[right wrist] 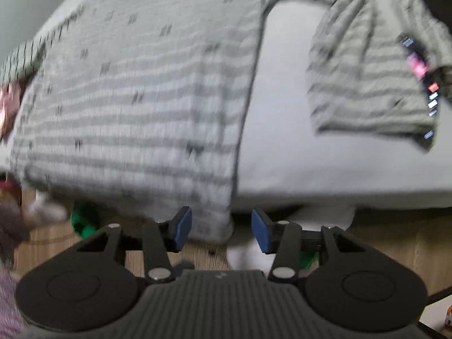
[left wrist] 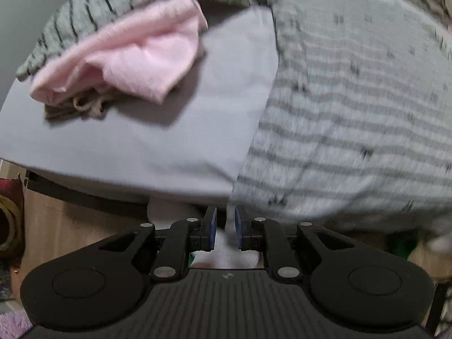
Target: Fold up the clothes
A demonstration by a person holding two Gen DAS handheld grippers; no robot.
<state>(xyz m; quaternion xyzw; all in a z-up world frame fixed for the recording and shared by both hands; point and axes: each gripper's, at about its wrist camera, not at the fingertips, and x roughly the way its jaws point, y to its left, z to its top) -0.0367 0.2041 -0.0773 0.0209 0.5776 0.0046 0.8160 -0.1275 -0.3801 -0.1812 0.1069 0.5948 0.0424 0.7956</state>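
Shirt [left wrist: 353, 107]: striped, spread flat on table [left wrist: 169, 141] for folding.
Left claw [left wrist: 225, 230]: nearly closed, holding nothing.
Right claw [right wrist: 221, 228]: parted, hem edge loose between.

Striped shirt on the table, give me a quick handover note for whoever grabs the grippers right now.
Left gripper: jaws slightly apart, nothing held.
Right gripper: open, empty, just past the hem.
Striped shirt: spread flat on the grey table, sleeve out to the right, hem overhanging the near edge.
Pink cloth: bunched at the left, unfolded.
Done: shirt laid out.
Left: all folds.
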